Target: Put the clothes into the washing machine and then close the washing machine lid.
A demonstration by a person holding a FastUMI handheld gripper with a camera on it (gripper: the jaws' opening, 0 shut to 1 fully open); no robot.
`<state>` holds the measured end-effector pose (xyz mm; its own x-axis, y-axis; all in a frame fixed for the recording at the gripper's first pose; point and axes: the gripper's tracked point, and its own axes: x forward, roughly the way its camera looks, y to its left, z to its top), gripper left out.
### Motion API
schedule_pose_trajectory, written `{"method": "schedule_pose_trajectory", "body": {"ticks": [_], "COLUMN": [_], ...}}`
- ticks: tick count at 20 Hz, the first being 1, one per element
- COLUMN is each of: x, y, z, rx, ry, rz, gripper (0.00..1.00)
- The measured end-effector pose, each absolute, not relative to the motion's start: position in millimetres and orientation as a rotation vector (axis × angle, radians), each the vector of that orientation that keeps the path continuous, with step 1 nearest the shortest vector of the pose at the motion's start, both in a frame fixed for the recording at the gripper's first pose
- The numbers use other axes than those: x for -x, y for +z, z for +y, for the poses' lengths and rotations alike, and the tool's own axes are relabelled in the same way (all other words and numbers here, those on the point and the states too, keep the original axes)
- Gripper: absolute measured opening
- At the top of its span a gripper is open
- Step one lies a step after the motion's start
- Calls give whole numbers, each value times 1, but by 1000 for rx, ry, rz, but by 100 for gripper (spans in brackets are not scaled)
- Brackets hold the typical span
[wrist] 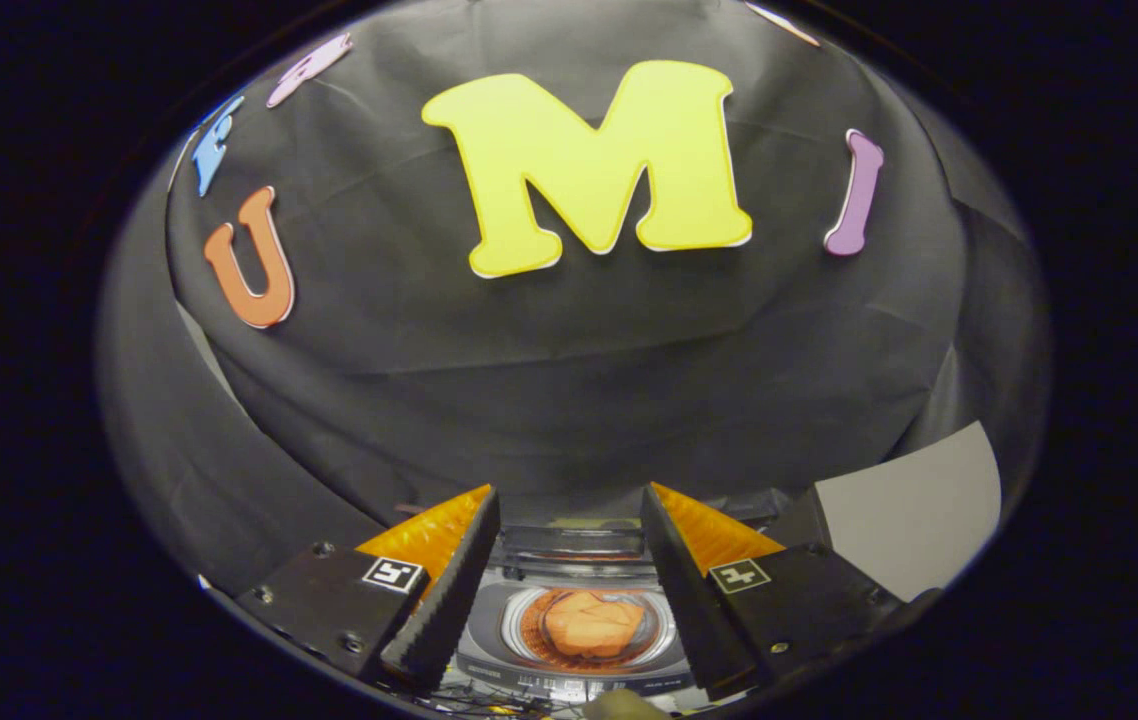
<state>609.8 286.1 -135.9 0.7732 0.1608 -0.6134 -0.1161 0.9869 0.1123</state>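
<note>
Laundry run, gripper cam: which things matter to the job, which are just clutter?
Job:
- washing machine, lid up
- orange clothes in its drum
- gripper, fingers open, empty, above the machine

Clutter:
- grey panel beyond the right finger
- cables by the machine

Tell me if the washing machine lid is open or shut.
Open: the lid stands up behind the drum, orange clothes visible inside. The gripper is open, holding nothing.
</note>
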Motion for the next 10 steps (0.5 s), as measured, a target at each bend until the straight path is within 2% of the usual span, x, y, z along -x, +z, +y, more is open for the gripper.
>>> {"method": "schedule_pose_trajectory", "body": {"ticks": [10], "x": [-670], "y": [-201], "z": [306], "rx": [-66], "ry": [169], "rz": [775], "gripper": [90]}}
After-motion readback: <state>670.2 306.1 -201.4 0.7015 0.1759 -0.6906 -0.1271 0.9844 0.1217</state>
